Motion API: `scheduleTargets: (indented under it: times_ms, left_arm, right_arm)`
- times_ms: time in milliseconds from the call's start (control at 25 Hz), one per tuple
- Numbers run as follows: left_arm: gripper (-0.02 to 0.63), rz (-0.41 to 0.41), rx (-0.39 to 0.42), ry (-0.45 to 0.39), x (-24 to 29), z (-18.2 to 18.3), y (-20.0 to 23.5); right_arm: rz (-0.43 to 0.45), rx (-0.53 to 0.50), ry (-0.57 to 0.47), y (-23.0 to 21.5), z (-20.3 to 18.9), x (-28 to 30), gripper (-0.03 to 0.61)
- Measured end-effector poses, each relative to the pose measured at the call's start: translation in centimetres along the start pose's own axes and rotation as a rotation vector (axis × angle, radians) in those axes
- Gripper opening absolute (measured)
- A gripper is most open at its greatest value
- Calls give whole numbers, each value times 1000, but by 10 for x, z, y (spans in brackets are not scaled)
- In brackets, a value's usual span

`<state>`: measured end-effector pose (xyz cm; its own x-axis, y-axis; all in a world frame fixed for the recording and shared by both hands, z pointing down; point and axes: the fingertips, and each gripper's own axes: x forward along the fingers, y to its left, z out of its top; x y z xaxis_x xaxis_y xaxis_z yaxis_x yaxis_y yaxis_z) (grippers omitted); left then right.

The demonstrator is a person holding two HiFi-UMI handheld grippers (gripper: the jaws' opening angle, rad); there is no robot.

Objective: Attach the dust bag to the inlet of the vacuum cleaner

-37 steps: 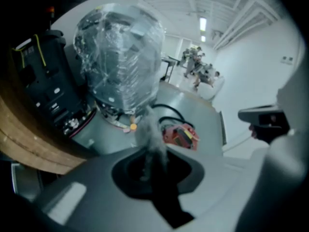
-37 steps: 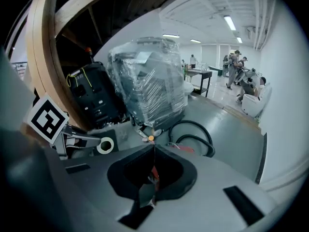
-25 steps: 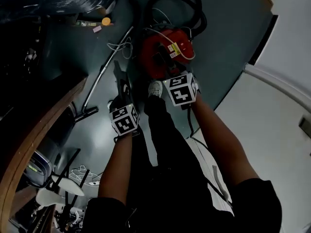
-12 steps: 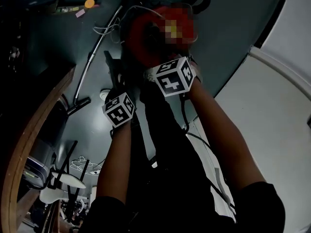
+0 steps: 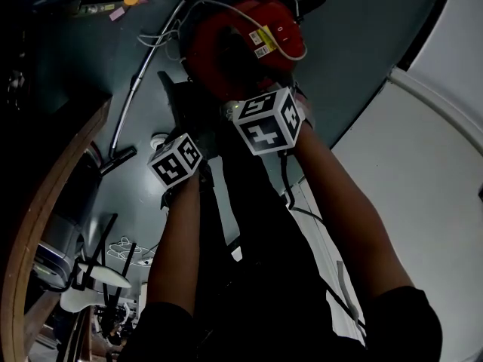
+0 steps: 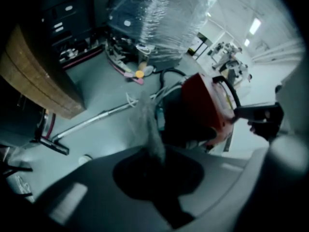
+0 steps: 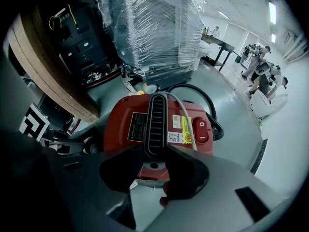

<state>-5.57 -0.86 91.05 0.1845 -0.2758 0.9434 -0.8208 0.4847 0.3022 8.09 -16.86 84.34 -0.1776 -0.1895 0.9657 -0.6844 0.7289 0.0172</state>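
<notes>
Grey-green shop floor [image 6: 96, 88] fills the left gripper view, which is soft and dim. The left gripper's [image 6: 153, 153] fingers have just been closing and pinch a thin grey, half-sheer strip, most likely the dust bag [image 6: 145, 120]. It stands up from them just beside the dark side of the red vacuum cleaner [image 6: 207, 98]; what lies inside that dark part cannot be made out. Behind lie a metal wand [image 6: 96, 121], a small orange disc [image 6: 139, 74] and a plastic-wrapped load [image 6: 159, 23], with a curved wooden worktop [image 6: 38, 76] at the left.

In the right gripper view the right gripper's [image 7: 155, 151] fingers have narrowed a little and sit closed on the near end of the vacuum's black ribbed handle [image 7: 156, 115]. Beside the handle are a black label [image 7: 135, 128], a white label with a square code [image 7: 174, 128] and a yellow label [image 7: 186, 132], all with print too small to read. Next to them is a red rocker switch [image 7: 201, 130]. A grey cord [image 7: 182, 114] crosses the lid, and a black hose [image 7: 215, 116] curls behind.

From the head view the vacuum lies on the floor at the top. The right forearm [image 5: 343, 202] and left forearm [image 5: 177, 247] reach down to its near edge, and the wand lies to its left. A paler floor [image 5: 430, 202] starts at the right.
</notes>
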Motion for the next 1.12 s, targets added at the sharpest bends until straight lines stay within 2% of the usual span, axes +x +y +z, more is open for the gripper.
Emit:
scheduleTargets:
  times_ms: [200,320,400,520,560,600,720,760,800,920,1000,1040,1120]
  left_arm:
    - [23,-16,-65,36,0,2,-5]
    - [25,-14,-67,43,2,1,-7]
    - [25,-1,-8,52,1,0,-10]
    - [25,25,156,85,3,-1,-16]
    - [25,20,185,98,3,-2,-18]
    - [26,1,169,110,4,-3,-19]
    - [34,-89,-21,150,3,-1,-20]
    - [35,-102,-31,160,3,0,-21]
    - [35,-104,6,169,4,0,-23]
    - [41,-93,226,185,6,-2,-33]
    - [43,-104,295,194,7,-5,-37]
    - [43,-122,275,197,7,-5,-36]
    - [46,-182,131,196,7,-4,-33]
  right_arm:
    - [7,12,0,-1,0,1,138]
    - [15,19,6,-1,-1,2,138]
    - [19,16,6,0,-1,2,138]
    - [27,10,4,-1,-1,2,138]
    - [30,9,5,0,-1,2,138]
    - [32,8,6,0,-1,2,138]
    - [35,8,6,-1,-1,2,138]
    - [37,10,4,-1,-1,2,138]
    - [39,12,4,-1,-1,2,138]
    - [44,14,4,-1,-1,1,138]
    - [49,12,5,-1,-1,1,138]
    - [53,12,7,-1,-1,1,138]
    - [62,16,10,0,-1,1,138]
